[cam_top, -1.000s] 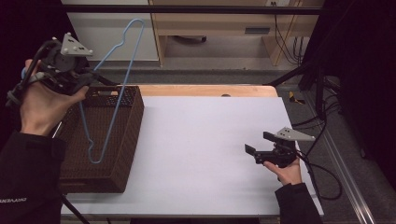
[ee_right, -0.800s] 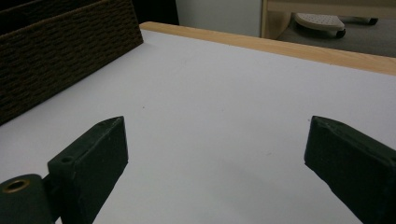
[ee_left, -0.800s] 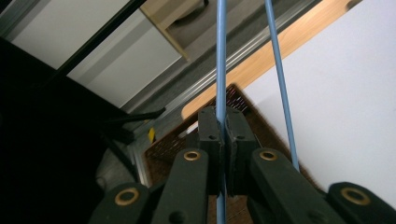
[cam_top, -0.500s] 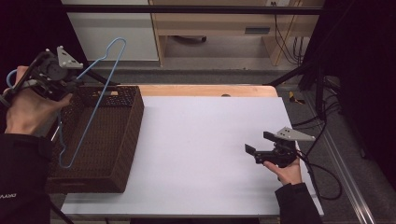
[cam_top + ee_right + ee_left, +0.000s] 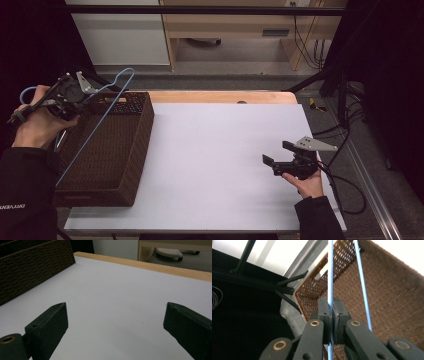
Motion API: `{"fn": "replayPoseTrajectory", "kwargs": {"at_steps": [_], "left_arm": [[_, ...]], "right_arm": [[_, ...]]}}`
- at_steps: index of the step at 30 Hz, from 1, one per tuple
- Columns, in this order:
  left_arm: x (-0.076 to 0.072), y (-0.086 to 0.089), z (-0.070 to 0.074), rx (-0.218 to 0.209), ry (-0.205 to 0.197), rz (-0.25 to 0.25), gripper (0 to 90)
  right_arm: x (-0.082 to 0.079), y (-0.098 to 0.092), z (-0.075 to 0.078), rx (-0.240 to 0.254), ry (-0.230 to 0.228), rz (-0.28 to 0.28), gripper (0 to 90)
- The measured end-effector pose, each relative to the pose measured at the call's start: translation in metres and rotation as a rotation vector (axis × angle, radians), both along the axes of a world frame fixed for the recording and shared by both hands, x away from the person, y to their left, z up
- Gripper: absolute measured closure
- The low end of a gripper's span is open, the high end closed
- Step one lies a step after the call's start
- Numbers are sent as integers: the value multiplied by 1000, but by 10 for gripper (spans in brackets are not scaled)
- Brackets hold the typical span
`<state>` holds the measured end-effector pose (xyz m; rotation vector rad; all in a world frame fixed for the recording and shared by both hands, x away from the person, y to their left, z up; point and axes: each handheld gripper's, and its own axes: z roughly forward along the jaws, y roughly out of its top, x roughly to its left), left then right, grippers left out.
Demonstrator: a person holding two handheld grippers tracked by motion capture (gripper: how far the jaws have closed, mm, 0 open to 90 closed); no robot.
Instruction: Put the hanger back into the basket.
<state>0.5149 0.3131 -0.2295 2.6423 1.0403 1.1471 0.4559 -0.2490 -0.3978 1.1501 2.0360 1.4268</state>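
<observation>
High view: your left gripper [image 5: 75,92] lifts the blue hanger [image 5: 100,117] over the wicker basket [image 5: 135,150]'s far-left corner | Left gripper view: jaws clamped on hanger wire above basket | Right gripper view: your right gripper [image 5: 115,322] spread wide, empty, right of basket over the white table [image 5: 120,290].

We hold the left hand-held gripper [image 5: 75,92] raised at the far left, our left hand [image 5: 37,125] wrapped round its grip, dark sleeve coming up from the bottom corner. Its jaws are pressed together on a thin blue rod [image 5: 330,277], seen clearly in the left gripper view. Our right hand [image 5: 307,182] rests low near the right edge of the tabletop [image 5: 215,150], palm up, holding the right hand-held gripper [image 5: 275,157] level, jaws spread wide and pointing left.
</observation>
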Motion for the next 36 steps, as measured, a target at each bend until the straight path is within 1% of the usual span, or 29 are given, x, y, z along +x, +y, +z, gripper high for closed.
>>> {"fn": "replayPoseTrajectory", "kwargs": {"at_steps": [3, 6, 7, 8, 11, 13, 16, 17, 18, 19, 20, 21, 23, 24, 26, 27, 29, 31, 32, 33, 34, 36], "left_arm": [[6, 3, -14, 13, 32, 3, 876], [12, 7, -27, 21, 54, 16, 875], [15, 8, -33, 30, 63, 17, 876], [16, 9, -38, 47, 63, 19, 875], [22, 11, -52, 67, 98, 35, 875], [25, 12, -60, 63, 111, 38, 876], [30, 11, -72, 62, 137, 44, 875], [33, 10, -78, 78, 150, 41, 875], [35, 9, -81, 79, 148, 45, 875], [37, 8, -85, 87, 169, 43, 875], [38, 7, -90, 82, 168, 45, 875], [41, 6, -95, 101, 192, 41, 875], [44, 4, -103, 94, 197, 40, 875], [45, 3, -105, 104, 203, 38, 875], [48, -2, -113, 103, 208, 29, 874], [49, -3, -114, 112, 217, 27, 873], [52, -7, -121, 109, 220, 30, 872], [55, -9, -126, 126, 235, 33, 868], [56, -10, -127, 132, 229, 31, 866], [57, -10, -129, 121, 238, 40, 863], [58, -10, -130, 118, 226, 46, 858], [58, -9, -130, 115, 230, 56, 833]], "right_arm": [[0, 0, 0, 2, 1, -3, 60], [0, 1, -1, -5, 1, -1, 59], [1, 1, -1, -5, 1, -1, 58], [1, 1, -1, -6, 1, -1, 58], [0, 0, 0, -7, -5, -2, 57], [0, -1, 0, -12, -9, 0, 56], [-1, -1, 1, -5, -14, -6, 54], [-1, -1, 1, -5, -15, -5, 54], [-1, -2, 1, -7, -20, -2, 53], [-1, -2, 1, -6, -19, -4, 54], [-1, -2, 1, -10, -21, -3, 54], [-1, -2, 1, -12, -22, -3, 54], [-1, -2, 2, -7, -24, -6, 53], [-1, -2, 2, -7, -25, -7, 53], [-1, -2, 2, -7, -25, -7, 53], [-1, -2, 2, -7, -26, -7, 53], [-1, -2, 2, -8, -25, -6, 53], [-2, -1, 3, -4, -27, -5, 53], [-2, -1, 3, -7, -28, -2, 53], [-2, -1, 3, -8, -29, -2, 52], [-2, -1, 3, -8, -30, -2, 53], [-2, -1, 4, -7, -28, -2, 52]]}}
